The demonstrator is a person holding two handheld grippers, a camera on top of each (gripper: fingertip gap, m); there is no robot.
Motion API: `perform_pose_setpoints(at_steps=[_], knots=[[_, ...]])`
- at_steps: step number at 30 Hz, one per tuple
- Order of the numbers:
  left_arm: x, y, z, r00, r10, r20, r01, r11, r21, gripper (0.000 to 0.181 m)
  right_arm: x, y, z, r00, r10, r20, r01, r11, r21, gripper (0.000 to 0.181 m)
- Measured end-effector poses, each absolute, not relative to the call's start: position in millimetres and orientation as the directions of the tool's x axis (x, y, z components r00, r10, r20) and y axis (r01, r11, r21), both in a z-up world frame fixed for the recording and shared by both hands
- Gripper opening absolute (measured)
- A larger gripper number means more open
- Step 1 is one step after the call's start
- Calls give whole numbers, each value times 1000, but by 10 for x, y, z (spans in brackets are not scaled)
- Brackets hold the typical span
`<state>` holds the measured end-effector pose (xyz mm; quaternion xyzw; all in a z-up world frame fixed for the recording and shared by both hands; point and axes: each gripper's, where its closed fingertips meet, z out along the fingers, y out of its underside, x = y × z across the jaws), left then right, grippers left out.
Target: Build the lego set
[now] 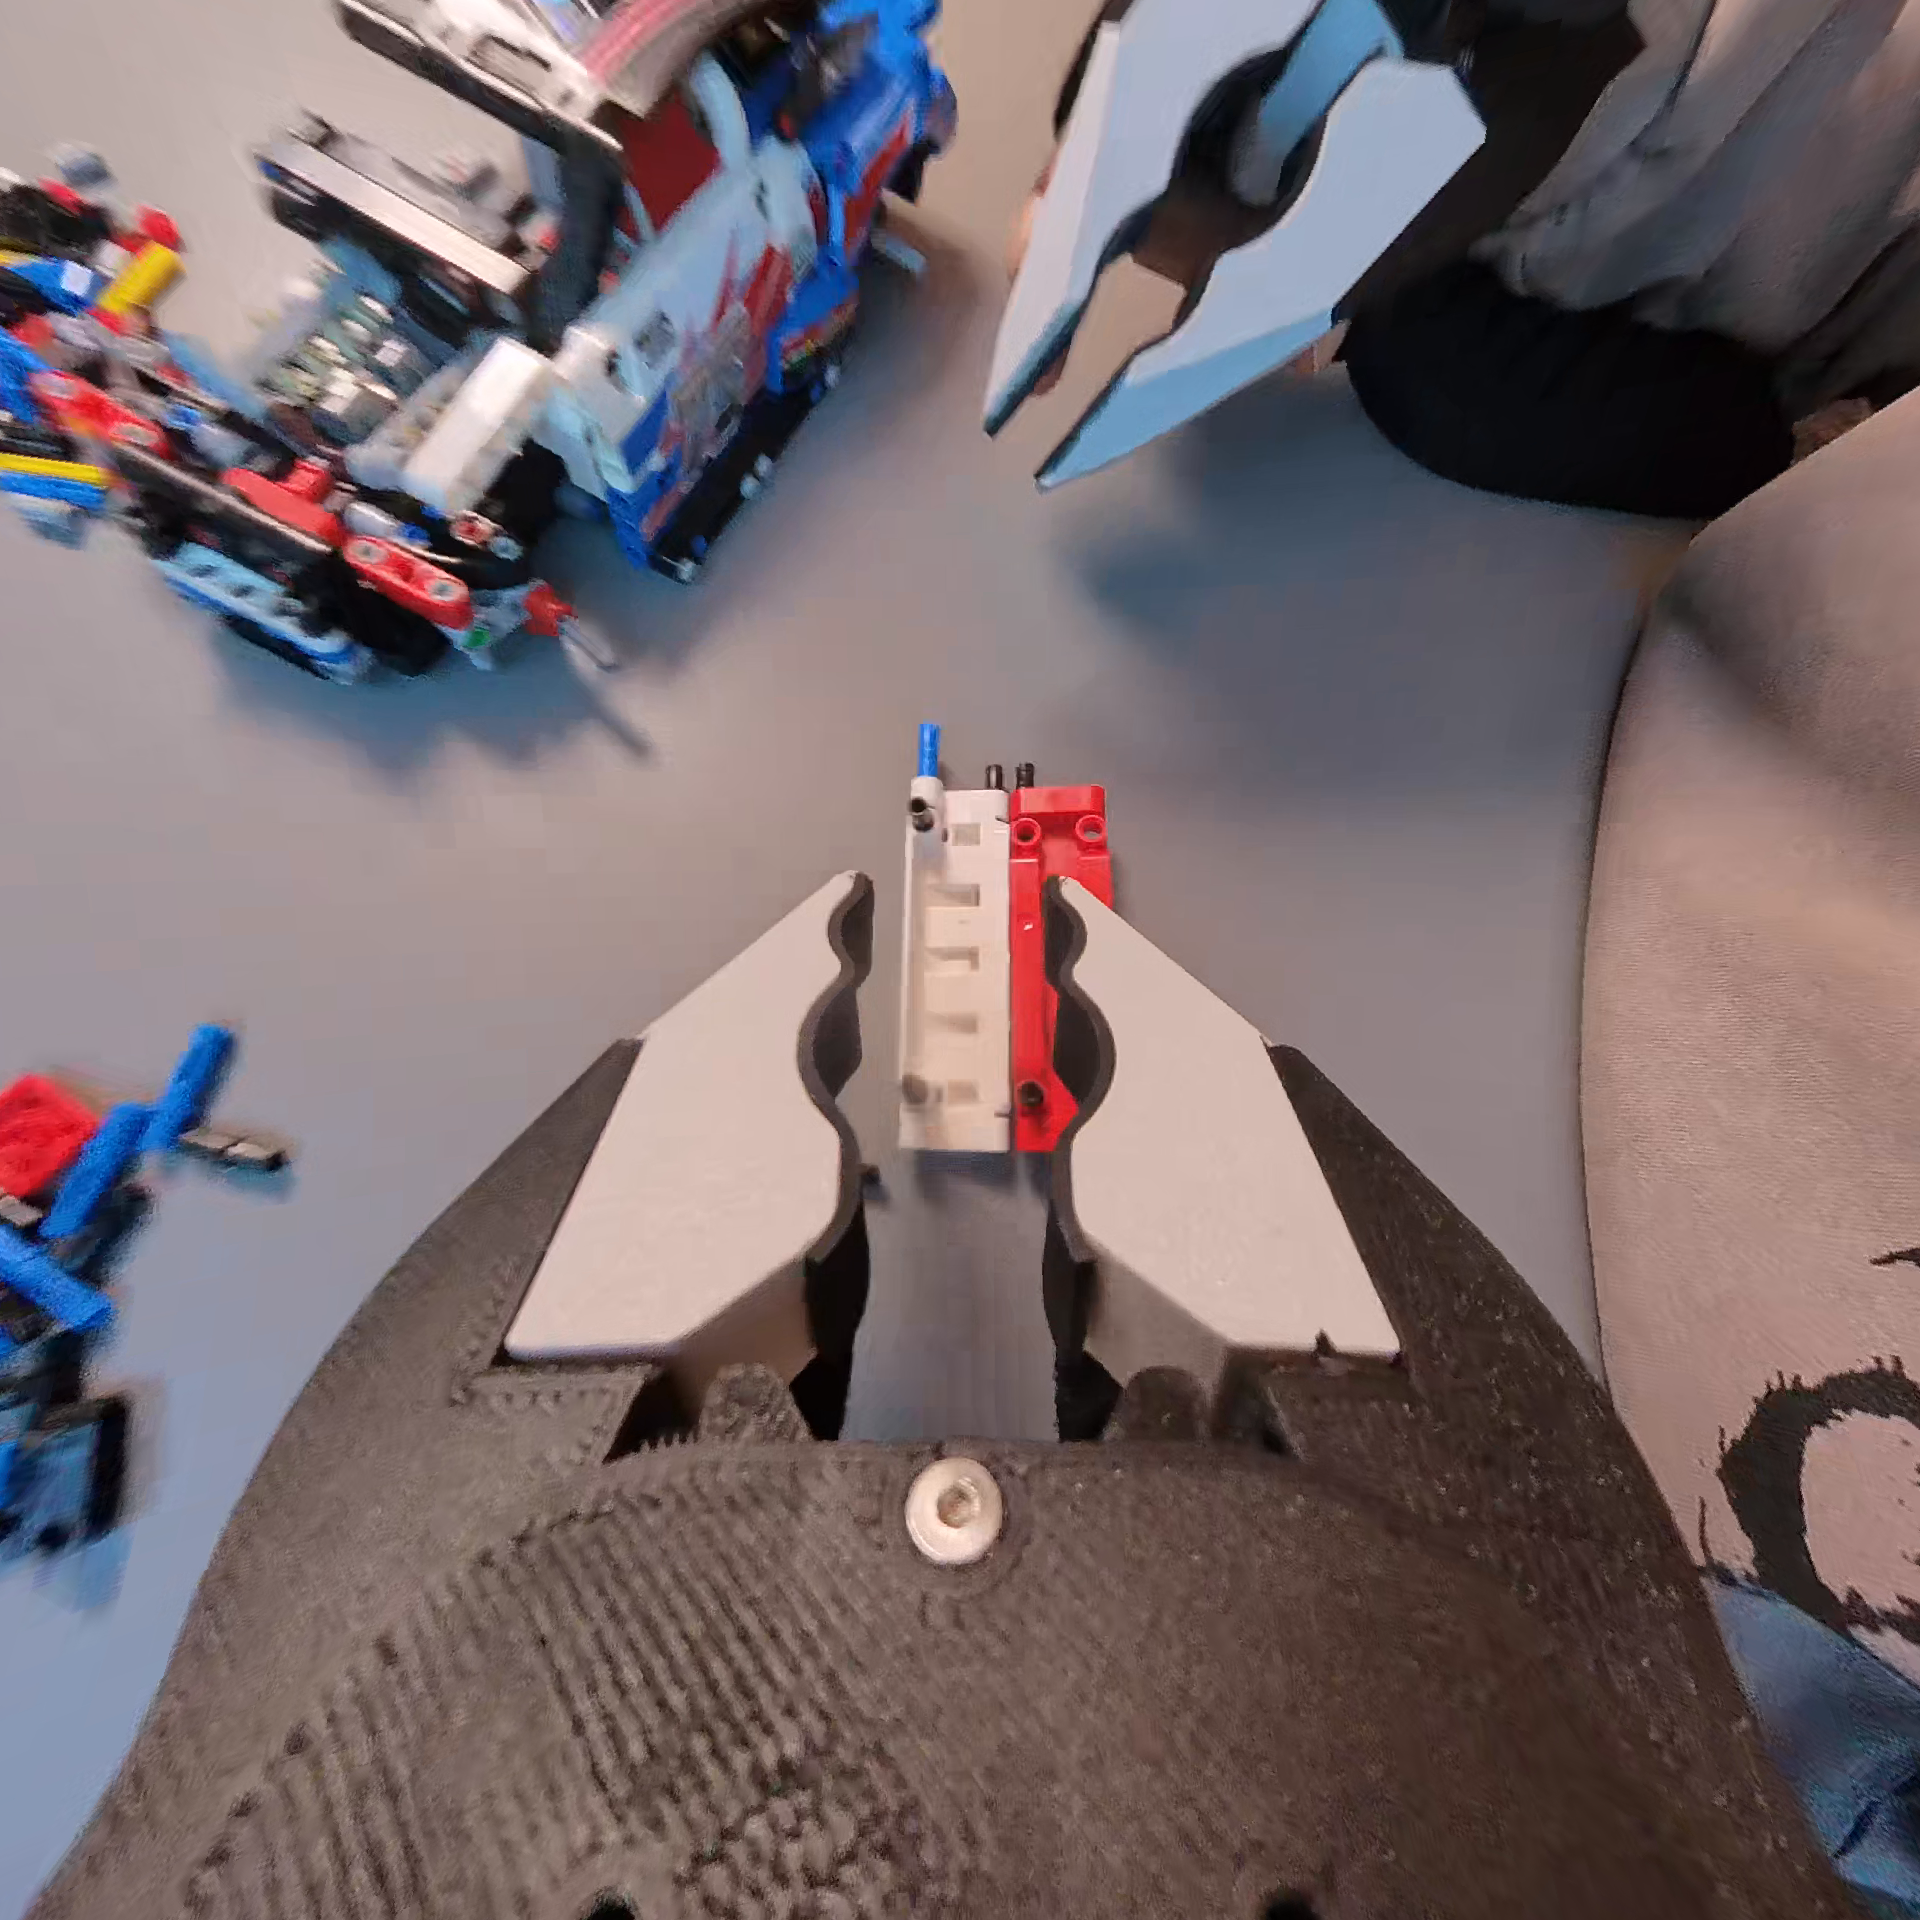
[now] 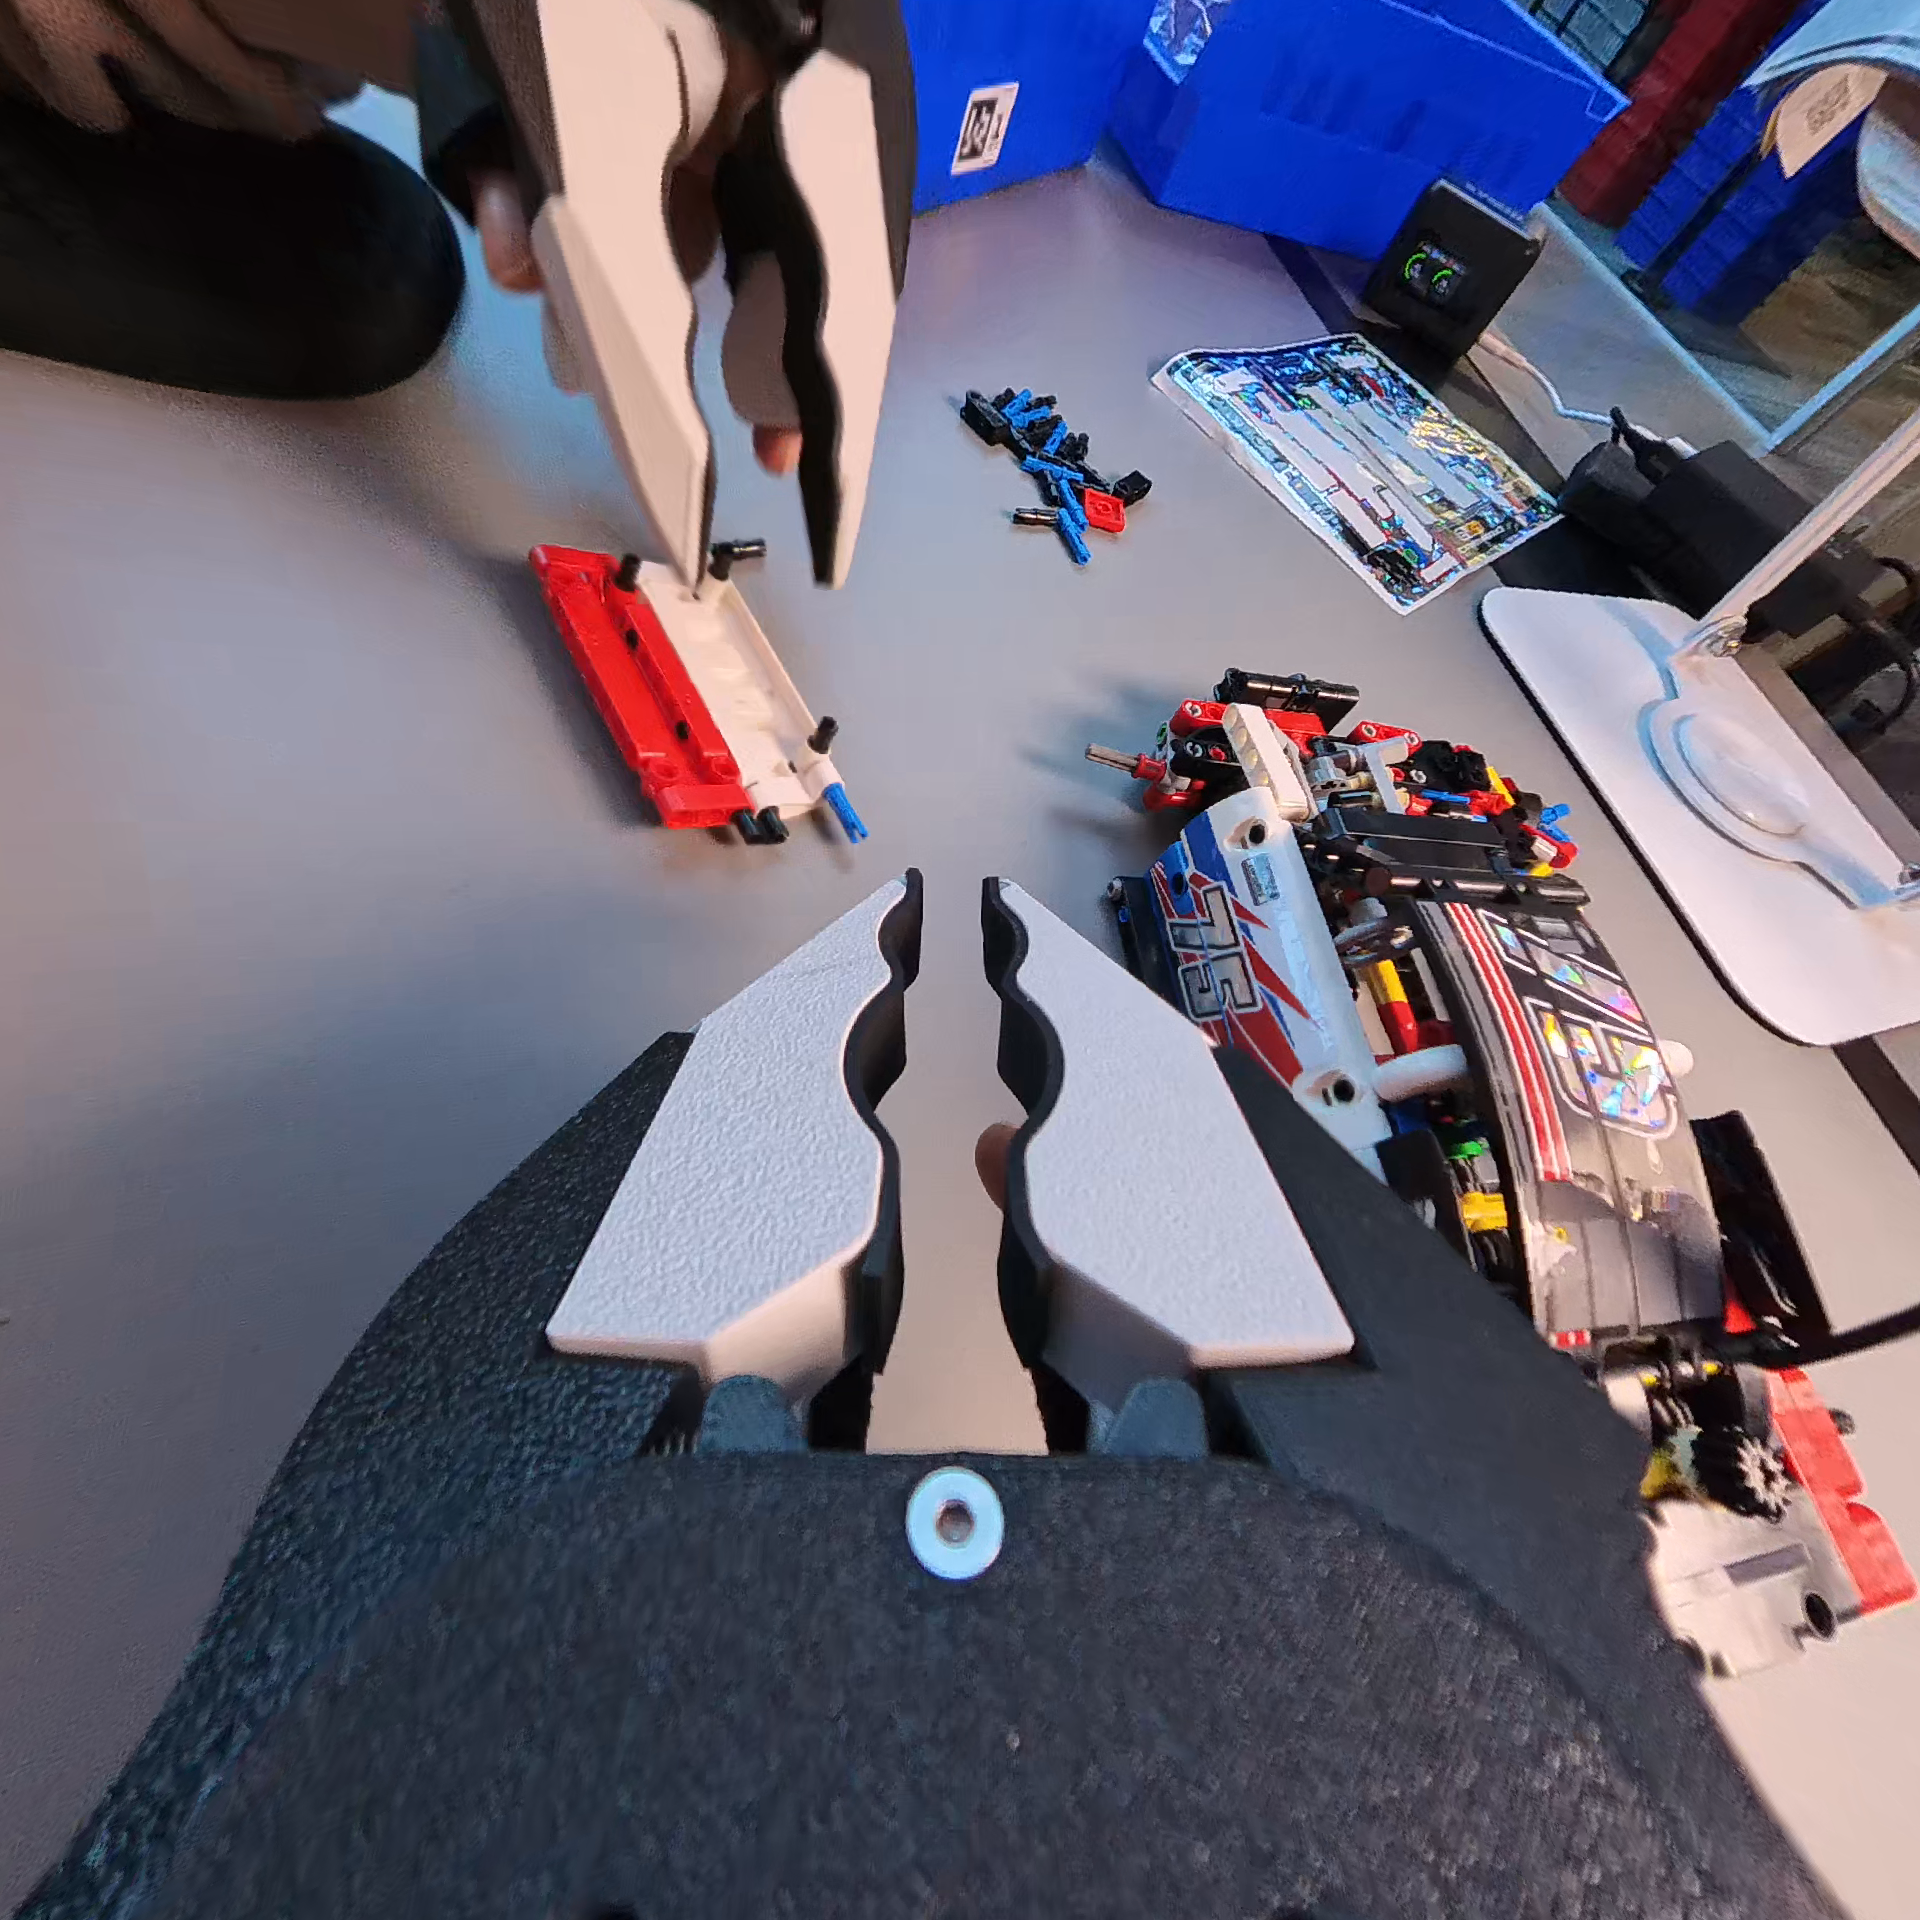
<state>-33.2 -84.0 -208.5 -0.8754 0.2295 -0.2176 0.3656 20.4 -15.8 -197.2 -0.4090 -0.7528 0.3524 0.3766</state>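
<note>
Here the red-and-white panel sub-assembly [image 1: 1003, 966] lies flat on the grey table [image 1: 1351, 779], straddled by the spread fingers of the left gripper [image 1: 956, 894]: one fingertip sits at its white edge, the other overlaps its red edge, neither visibly clamping. Closing off-centre would likely skew the panel, split the red beam from the white, or dislodge the blue pin [image 1: 926, 750] and black pins at its far end. The right gripper [image 2: 951, 894], fingers slightly parted and empty, hovers near the partly built race car [image 2: 1455, 1039].
</note>
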Motion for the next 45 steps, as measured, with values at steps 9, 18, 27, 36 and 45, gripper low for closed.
perform_pose_setpoints(at_steps=[9, 18, 27, 36, 45], knots=[[-1065, -1207, -2251, 879, -436, 190, -206, -709, -675, 32, 251, -126, -1936, -371, 891, 262, 343, 394, -853, 7], [-666, -1238, -2489, 598, -802, 4, -635, -477, -608, 37, 266, -224, -1999, -416, 876, 245, 344, 401, -849, 6], [-764, -1352, -2492, 620, -779, 92, -608, -551, -571, 19, 300, -148, -2021, -392, 890, 232, 353, 379, -856, 4], [-652, -1245, -2492, 760, -647, 69, -473, -622, -624, 21, 277, -204, -2073, -418, 875, 243, 358, 405, -841, 3], [-642, -1231, -2502, 761, -648, 35, -491, -611, -622, 15, 329, -239, -2067, -418, 870, 260, 353, 419, -836, 2]])
